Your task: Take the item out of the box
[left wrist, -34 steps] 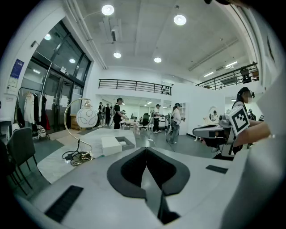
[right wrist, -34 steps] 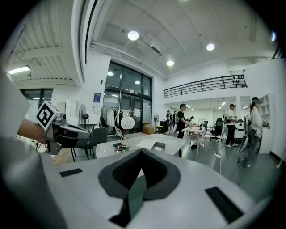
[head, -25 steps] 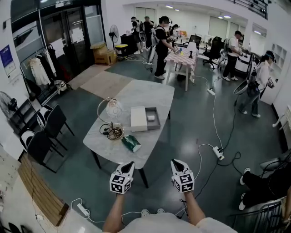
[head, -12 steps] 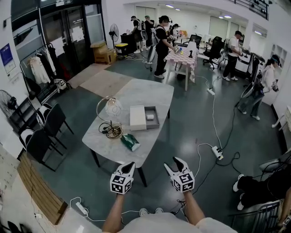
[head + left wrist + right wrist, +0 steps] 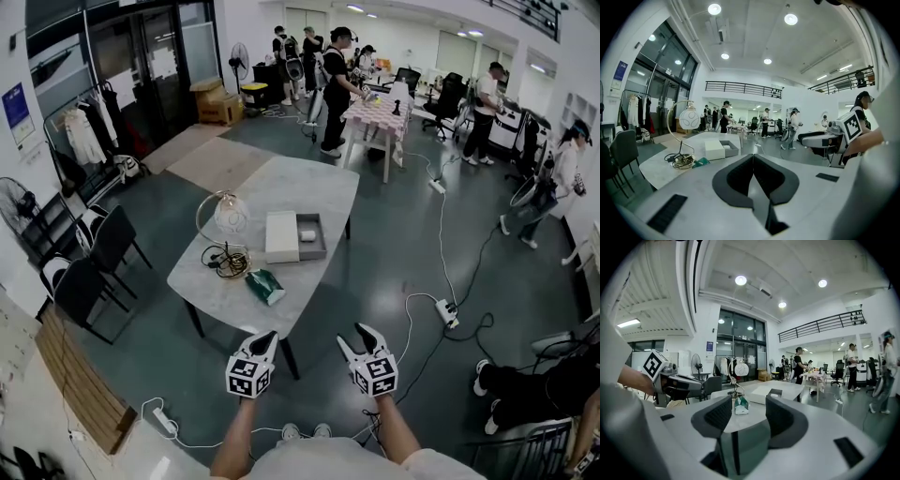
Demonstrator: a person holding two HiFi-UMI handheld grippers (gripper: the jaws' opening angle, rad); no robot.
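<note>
An open grey box point(image 5: 312, 236) lies near the middle of the marble table point(image 5: 281, 192), with a small white item point(image 5: 307, 235) inside it. Its white lid point(image 5: 280, 236) lies flat just to the left. Both grippers hang in the air short of the table's near edge, well away from the box. My left gripper point(image 5: 268, 335) is shut with nothing in it; its pads meet in the left gripper view point(image 5: 753, 161). My right gripper point(image 5: 354, 336) is open and empty. The box point(image 5: 729, 148) and lid point(image 5: 714, 150) show far ahead of the left jaws.
On the table's near half stand a round lamp on a hoop point(image 5: 228, 214), a coil of cable point(image 5: 230, 258) and a green packet point(image 5: 265, 286). Black chairs point(image 5: 89, 272) stand left. Cords and a power strip point(image 5: 446, 313) lie on the floor right. Several people work at the back.
My right gripper has gone from shut to open. Both grippers stay low in front of the table, and the view has shifted slightly.
</note>
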